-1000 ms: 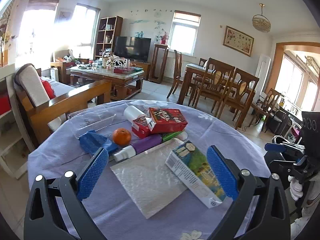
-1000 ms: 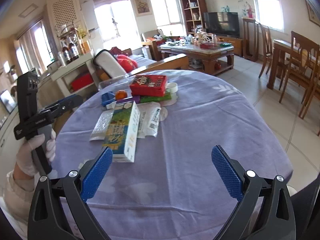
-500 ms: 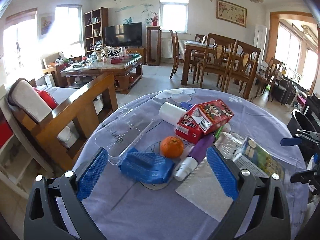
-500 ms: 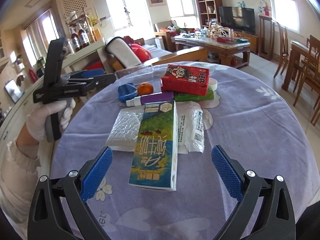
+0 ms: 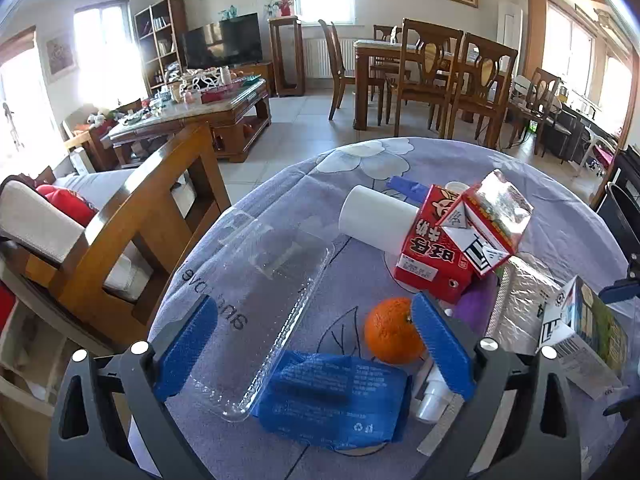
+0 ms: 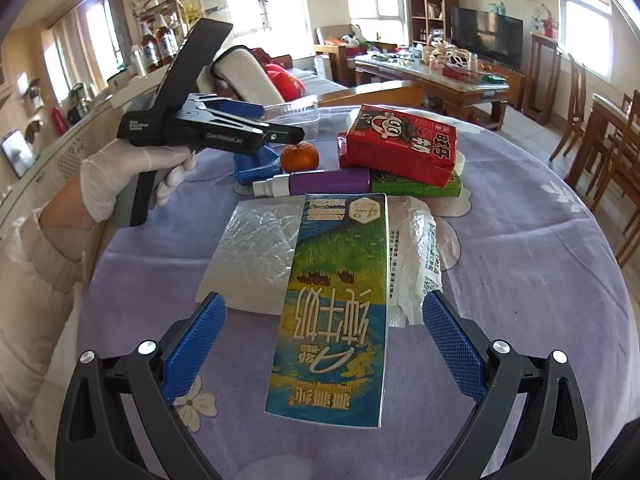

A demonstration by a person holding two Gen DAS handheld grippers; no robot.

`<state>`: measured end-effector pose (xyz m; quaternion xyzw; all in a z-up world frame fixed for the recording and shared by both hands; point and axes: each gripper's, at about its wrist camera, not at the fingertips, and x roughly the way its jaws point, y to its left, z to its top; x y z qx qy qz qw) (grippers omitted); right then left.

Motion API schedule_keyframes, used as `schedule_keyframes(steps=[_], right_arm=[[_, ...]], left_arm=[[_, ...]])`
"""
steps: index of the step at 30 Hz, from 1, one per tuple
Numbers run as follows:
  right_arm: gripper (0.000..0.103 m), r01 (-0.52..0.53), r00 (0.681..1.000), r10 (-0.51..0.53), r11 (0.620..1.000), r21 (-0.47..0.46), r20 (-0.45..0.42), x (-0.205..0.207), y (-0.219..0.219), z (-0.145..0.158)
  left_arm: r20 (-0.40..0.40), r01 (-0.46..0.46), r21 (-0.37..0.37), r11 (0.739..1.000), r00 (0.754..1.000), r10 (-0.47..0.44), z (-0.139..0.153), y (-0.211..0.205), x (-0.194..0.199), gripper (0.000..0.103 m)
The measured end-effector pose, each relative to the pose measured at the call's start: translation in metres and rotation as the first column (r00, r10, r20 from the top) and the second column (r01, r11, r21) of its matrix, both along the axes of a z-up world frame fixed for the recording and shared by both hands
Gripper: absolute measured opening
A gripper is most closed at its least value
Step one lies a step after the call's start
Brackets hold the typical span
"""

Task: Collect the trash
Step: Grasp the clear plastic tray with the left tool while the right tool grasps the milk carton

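Observation:
My left gripper point(image 5: 314, 348) hangs low over the purple-clothed table point(image 5: 360, 160), jaws closing, pads touching nothing. Between them lie a clear plastic tray point(image 5: 260, 300) and a blue wipes packet point(image 5: 332, 396); an orange point(image 5: 394, 336) sits just inside the right pad. A red carton point(image 5: 448, 248) and a white roll point(image 5: 376, 220) lie beyond. My right gripper point(image 6: 324, 346) is open, its pads on either side of a flat milk carton point(image 6: 336, 312). A gloved hand point(image 6: 128, 176) holds the left gripper point(image 6: 280, 124) at the far left.
A silver padded sheet point(image 6: 256, 256), a white wrapper point(image 6: 420, 248), a purple spray bottle point(image 6: 320, 182) and a green pack point(image 6: 416, 188) crowd the table's middle. A wooden sofa arm point(image 5: 132, 232) stands close to the table's left edge. Dining chairs point(image 5: 432, 64) stand behind.
The left gripper swung left and lower, from over the milk carton to the tray and blue packet, and its jaws narrowed a little. The right gripper advanced until the milk carton lies between its pads.

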<state>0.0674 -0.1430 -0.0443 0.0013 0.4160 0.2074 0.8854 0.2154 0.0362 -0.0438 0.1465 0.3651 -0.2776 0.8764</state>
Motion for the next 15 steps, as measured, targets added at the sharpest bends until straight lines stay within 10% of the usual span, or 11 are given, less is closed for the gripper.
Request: schedule_keyframes(steps=[10,15], right_arm=[[0.061,-0.024,0.996,0.026,0.999,0.023,-0.089,0.012,0.000,-0.009],[0.054,-0.017,0.995,0.022,0.999,0.049,-0.102,0.013,-0.004,-0.010]], left_arm=[[-0.129,-0.079,-0.059,0.995,0.989,0.071,-0.003,0.009,0.023,0.047],[-0.164,-0.094,-0.081,0.992,0.983,0.080,-0.007,0.011,0.025,0.006]])
